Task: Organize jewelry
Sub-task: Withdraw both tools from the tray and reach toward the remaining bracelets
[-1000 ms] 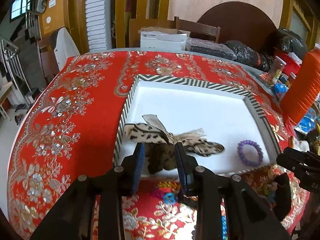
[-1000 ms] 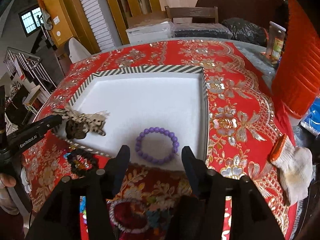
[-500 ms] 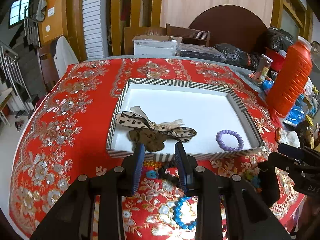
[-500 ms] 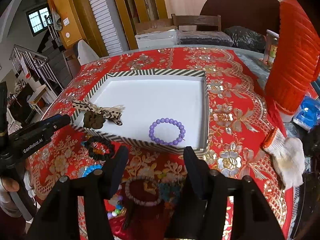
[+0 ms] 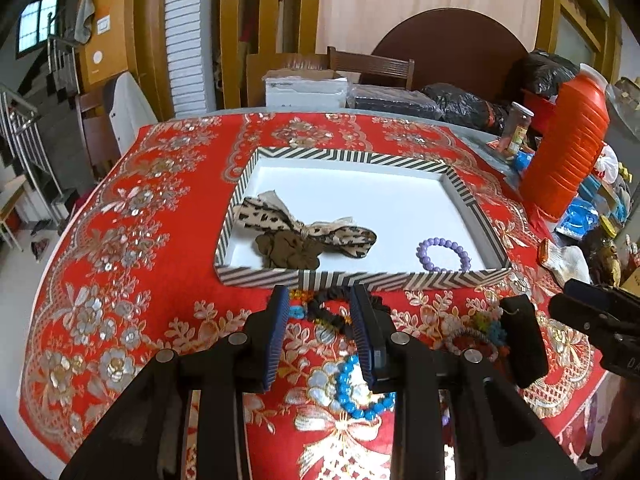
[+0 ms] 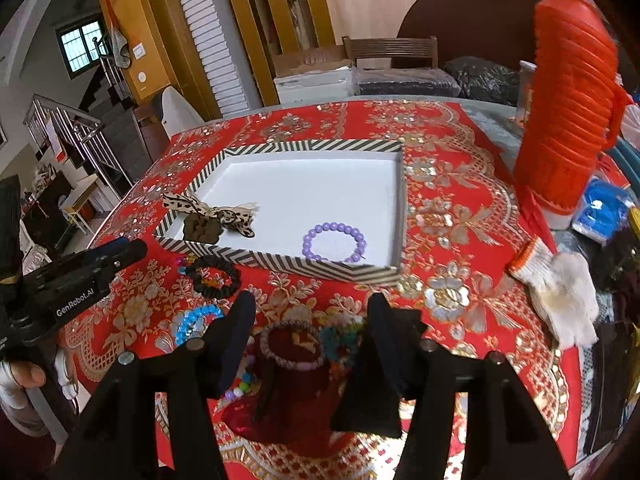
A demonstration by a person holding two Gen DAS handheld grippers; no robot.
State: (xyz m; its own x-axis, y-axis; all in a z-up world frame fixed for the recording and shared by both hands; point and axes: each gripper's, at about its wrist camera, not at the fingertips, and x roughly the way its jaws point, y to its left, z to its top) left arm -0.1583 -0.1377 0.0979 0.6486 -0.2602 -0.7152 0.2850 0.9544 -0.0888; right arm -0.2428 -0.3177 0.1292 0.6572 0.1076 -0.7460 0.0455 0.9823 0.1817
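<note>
Light: soft, even daylight indoors, bright enough for clear colour on the red tablecloth (image 5: 120,280).
Source: a window (image 6: 78,46) at upper left glows pale.
Glare: the white floor of the tray (image 5: 380,204) is nearly washed out; sequins on the cloth glint.
Shadows: faint and short under the tray's walls.
Distortion: strong fisheye bend, with dark corners.
Blur: the glove (image 6: 560,288) and orange jug (image 6: 568,92) smear slightly at the right edge.

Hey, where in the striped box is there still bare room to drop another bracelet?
The far half of the chevron-striped white box is bare, as is the middle strip between the leopard-print bow scrunchie and purple bead bracelet. The near left corner is crowded. On the red cloth, loose bracelets crowd the box's near wall.
</note>
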